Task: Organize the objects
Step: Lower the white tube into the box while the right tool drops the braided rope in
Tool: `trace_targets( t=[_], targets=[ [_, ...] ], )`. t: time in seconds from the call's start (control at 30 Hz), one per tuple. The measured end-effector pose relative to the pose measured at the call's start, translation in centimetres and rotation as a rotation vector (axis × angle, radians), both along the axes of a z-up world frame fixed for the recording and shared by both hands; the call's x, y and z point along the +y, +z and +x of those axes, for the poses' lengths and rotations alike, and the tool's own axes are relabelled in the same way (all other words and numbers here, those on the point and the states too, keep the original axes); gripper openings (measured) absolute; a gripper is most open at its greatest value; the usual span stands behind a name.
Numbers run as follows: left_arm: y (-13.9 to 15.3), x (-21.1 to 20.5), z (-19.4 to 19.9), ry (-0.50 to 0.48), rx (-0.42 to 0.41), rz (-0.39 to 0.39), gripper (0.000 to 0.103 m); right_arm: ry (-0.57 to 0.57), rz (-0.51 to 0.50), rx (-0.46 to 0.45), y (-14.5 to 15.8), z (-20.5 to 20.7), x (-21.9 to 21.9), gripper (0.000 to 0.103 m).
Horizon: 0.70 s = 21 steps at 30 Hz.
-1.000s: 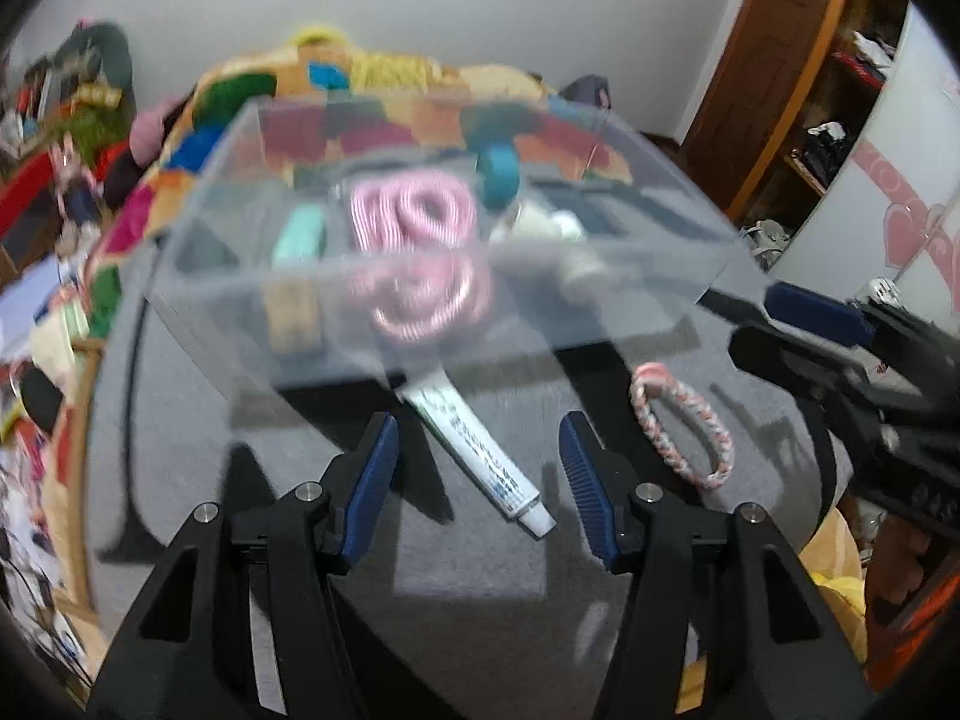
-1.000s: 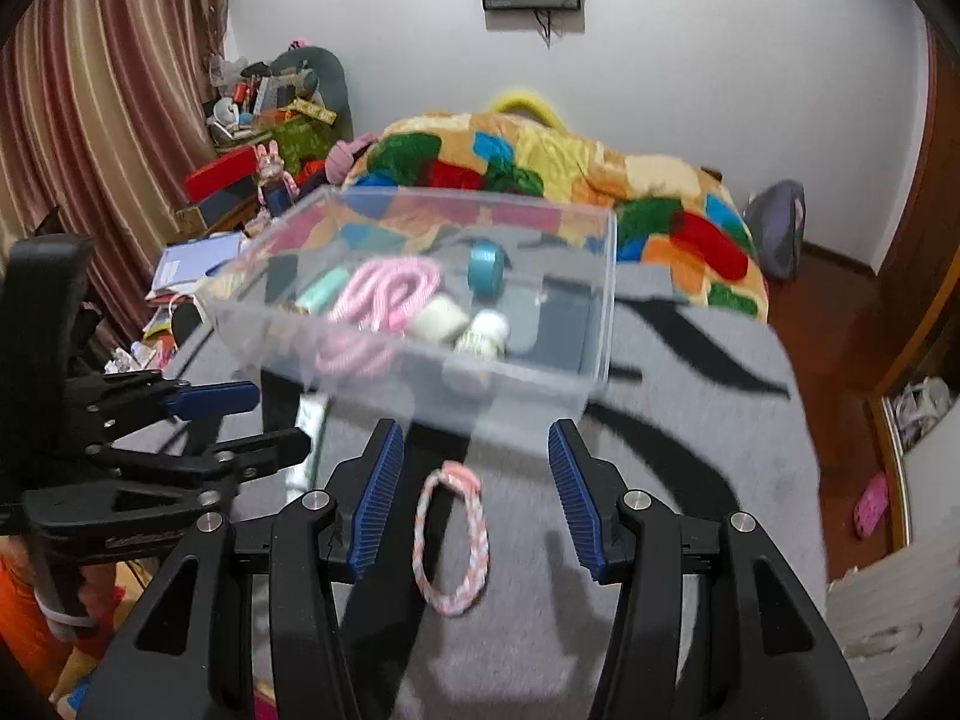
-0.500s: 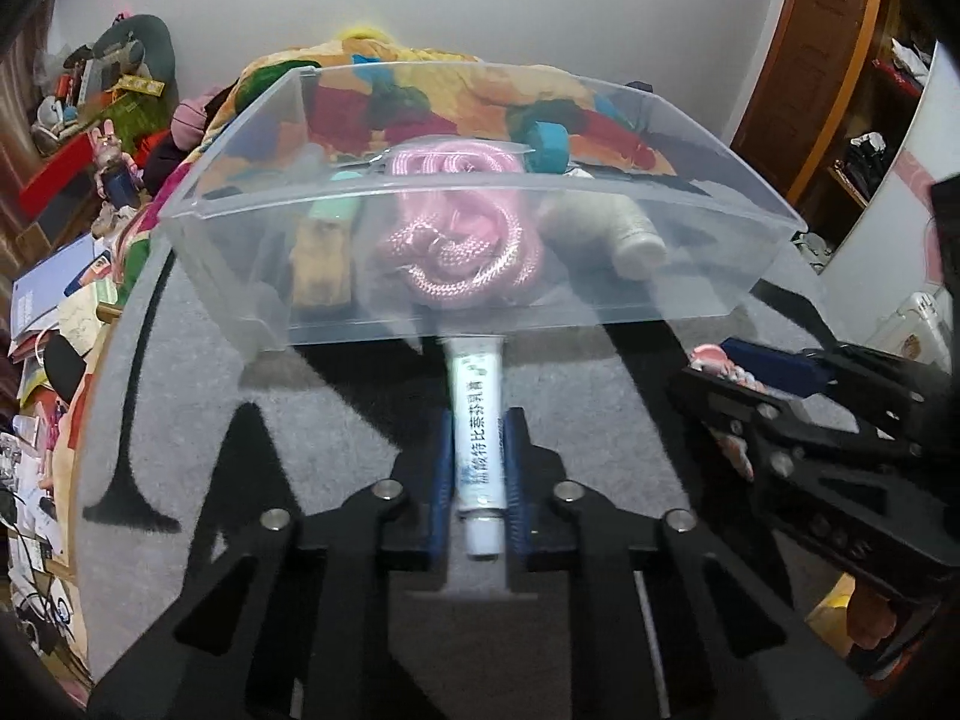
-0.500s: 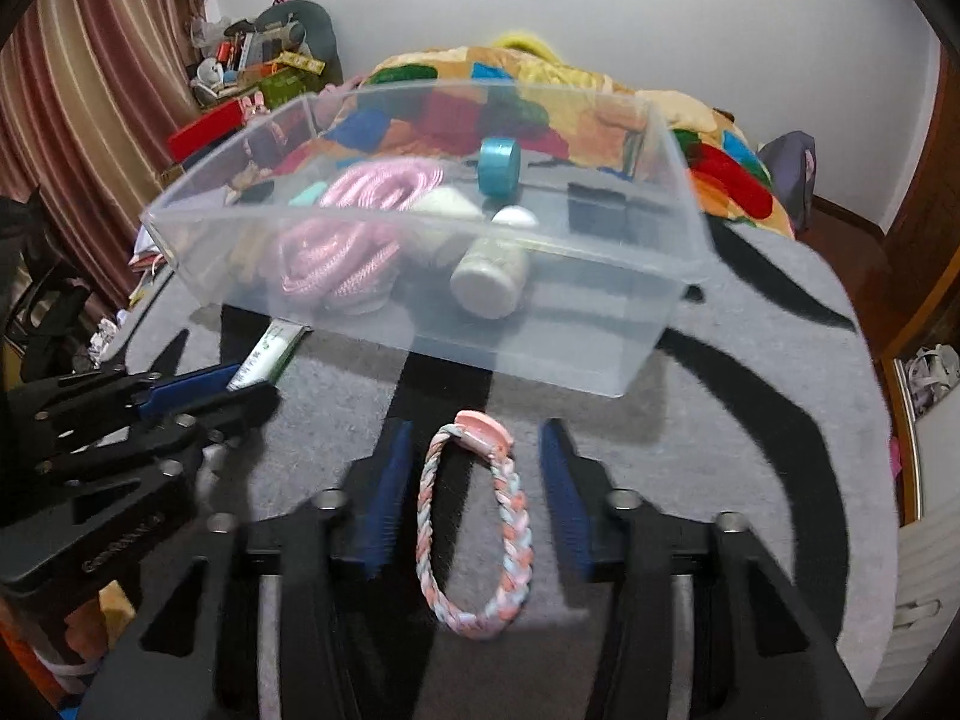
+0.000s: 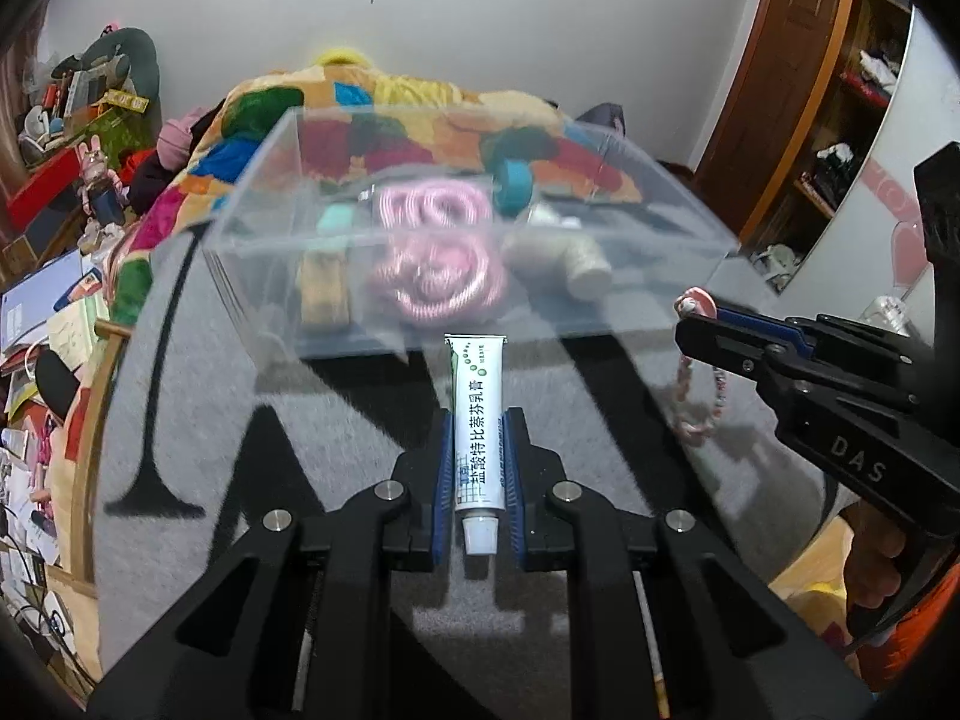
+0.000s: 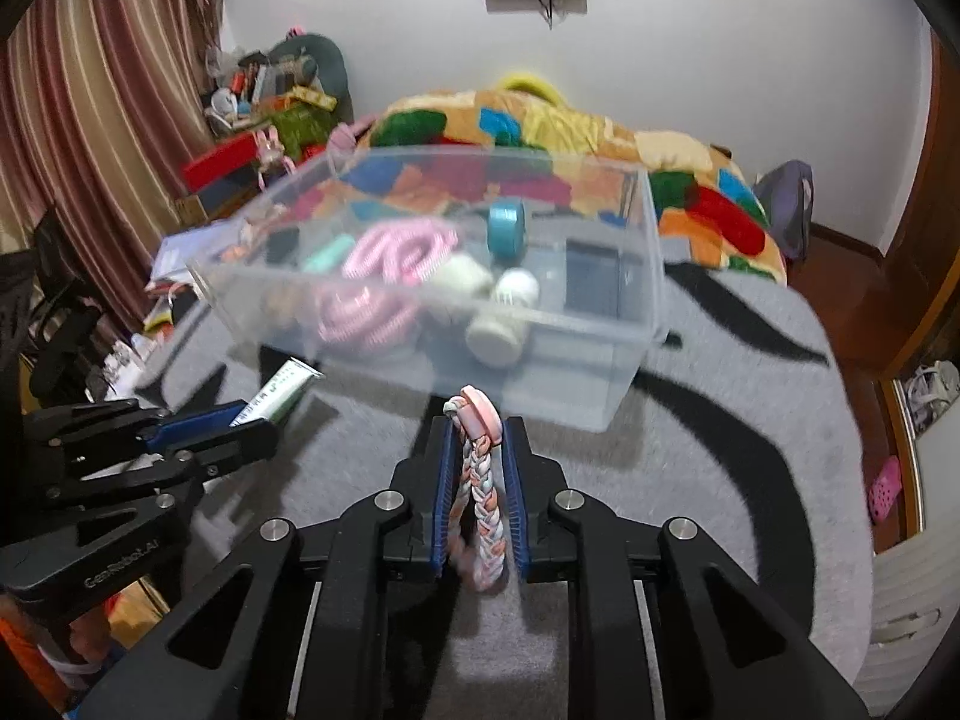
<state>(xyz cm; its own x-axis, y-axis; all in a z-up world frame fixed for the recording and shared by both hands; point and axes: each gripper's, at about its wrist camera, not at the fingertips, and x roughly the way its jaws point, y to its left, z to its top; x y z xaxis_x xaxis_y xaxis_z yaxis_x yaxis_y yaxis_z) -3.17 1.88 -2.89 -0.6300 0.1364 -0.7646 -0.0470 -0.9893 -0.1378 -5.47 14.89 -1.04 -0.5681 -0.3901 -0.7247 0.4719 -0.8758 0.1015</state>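
Note:
My left gripper is shut on a white ointment tube and holds it above the grey rug, cap toward the camera. It also shows in the right wrist view at the left. My right gripper is shut on a pink and white braided bracelet, which hangs between the pads; it shows in the left wrist view too. A clear plastic bin stands just beyond both grippers. It holds a pink coiled rope, a blue tape roll and white bottles.
The bin rests on a grey rug with black stripes. A colourful quilt lies behind it. Clutter and boxes fill the left side, striped curtains hang there, and a wooden door stands at the right.
Both grippers were open above the rug a second ago. The left one shut on the tube and the right one on the bracelet, and both have lifted them off the rug.

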Motion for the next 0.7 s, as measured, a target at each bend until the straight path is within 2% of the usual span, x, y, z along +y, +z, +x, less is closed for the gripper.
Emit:
trace_targets(
  t=[0.43, 0.7],
  targets=[
    [6.1, -0.9, -0.7, -0.015, 0.131, 0.011, 0.015, 0.002, -0.069, 0.139, 5.8, -0.9, -0.5, 0.014],
    [7.3, -1.3, -3.4, -0.020, 0.160, -0.013, 0.015, -0.029, -0.044, 0.193, 7.2, -4.0, -1.4, 0.014]
  ],
)
